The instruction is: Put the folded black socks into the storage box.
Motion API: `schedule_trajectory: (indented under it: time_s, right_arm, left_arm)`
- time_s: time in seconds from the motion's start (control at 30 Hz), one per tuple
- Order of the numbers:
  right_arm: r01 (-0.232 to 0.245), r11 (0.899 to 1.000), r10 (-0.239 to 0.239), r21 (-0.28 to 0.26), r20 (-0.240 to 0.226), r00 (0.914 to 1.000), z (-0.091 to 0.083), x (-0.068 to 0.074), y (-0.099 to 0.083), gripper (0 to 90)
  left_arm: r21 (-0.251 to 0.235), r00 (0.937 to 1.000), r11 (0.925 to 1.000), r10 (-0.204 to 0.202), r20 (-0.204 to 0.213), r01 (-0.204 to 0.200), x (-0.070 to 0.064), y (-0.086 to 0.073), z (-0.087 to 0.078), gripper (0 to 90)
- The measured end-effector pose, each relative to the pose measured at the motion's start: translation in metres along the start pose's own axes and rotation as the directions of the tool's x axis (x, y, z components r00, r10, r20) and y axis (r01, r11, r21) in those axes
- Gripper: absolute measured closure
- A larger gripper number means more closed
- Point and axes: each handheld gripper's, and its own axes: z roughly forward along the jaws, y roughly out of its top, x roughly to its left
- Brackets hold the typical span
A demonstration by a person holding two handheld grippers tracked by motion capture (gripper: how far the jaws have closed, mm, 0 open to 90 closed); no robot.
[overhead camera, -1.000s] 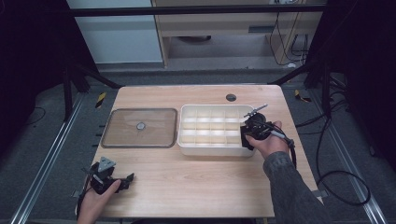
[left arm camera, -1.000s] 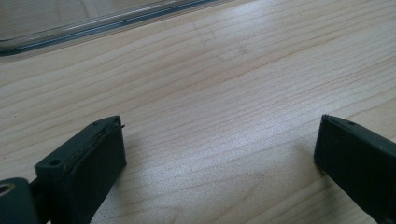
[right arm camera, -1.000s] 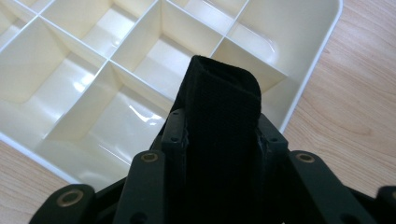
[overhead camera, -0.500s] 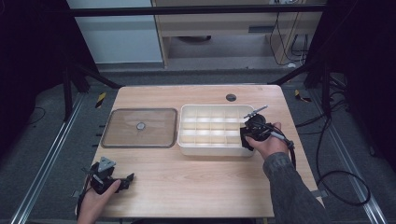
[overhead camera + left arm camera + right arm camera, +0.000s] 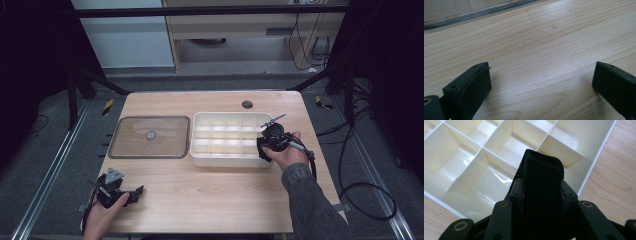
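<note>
Nearest the person, at about seven o'clock on the wooden table (image 5: 215, 200), the left hand (image 5: 102, 215) comes in from the bottom edge and rests low on the wood, wrapped around the left gripper (image 5: 134, 192), which lies nearly flat and points toward three o'clock. In the left gripper view its two black jaws stand spread wide with bare wood grain between them, touching nothing. Farther up that view, toward eleven o'clock, runs the edge of the clear lid (image 5: 474, 12); in the high view the clear lid (image 5: 150, 136) lies flat on the table at about ten o'clock, just beside the left end of the tray and well apart from the left gripper. Over on the right, the sleeved forearm (image 5: 310, 205) rises from five o'clock and the right hand (image 5: 285, 152) curls over the right gripper (image 5: 263, 148), angled downward at the near right corner of the white compartment tray (image 5: 200, 150), around three o'clock on the table. In the right gripper view the jaws are pinching a black fabric piece (image 5: 541, 182), which stands up between them over the white compartment tray (image 5: 596, 157), above a compartment by the tray's outer wall.
</note>
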Motion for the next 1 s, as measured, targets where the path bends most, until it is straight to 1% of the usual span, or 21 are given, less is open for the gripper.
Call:
schedule_trajectory:
  time_s: [0.3,0.53,0.67,0.87,0.9,1.0]
  right_arm:
    - [0.007,1.0,-0.007,0.026,0.003,1.0,0.0034,0.0015,-0.0002,64.3]
    - [0.037,0.998,-0.038,0.06,0.017,0.9991,0.0064,0.005,0.001,64.8]
    - [0.04,0.997,-0.042,0.071,0.021,0.9989,0.0079,0.0056,0.0016,64.9]
    - [0.042,0.995,-0.043,0.089,0.003,0.9991,0.0095,0.0032,0.0029,64.7]
    - [0.037,0.995,-0.037,0.096,0.003,0.9993,0.0095,0.0035,0.0037,64.7]
    - [0.049,0.992,-0.049,0.113,0.0,0.9988,0.0102,0.0032,0.0059,64.5]
  left_arm:
    - [0.0,1.0,1.0,0.001,0.0,-0.001,0.0001,0.0001,0.0,1.1]
    - [0.0,1.0,1.0,0.0,0.0,0.0,-0.0001,0.0001,0.0001,1.0]
    - [0.001,1.0,1.0,0.001,-0.001,-0.001,-0.0001,0.0001,0.0001,1.0]
    - [0.001,1.0,1.0,0.001,0.0,-0.001,0.0,0.0003,0.0002,0.9]
    - [0.001,1.0,1.0,0.001,0.0,-0.001,-0.0001,0.0003,0.0002,0.9]
    - [-0.001,1.0,1.0,-0.001,0.0,0.001,-0.0002,0.0003,0.0004,0.9]
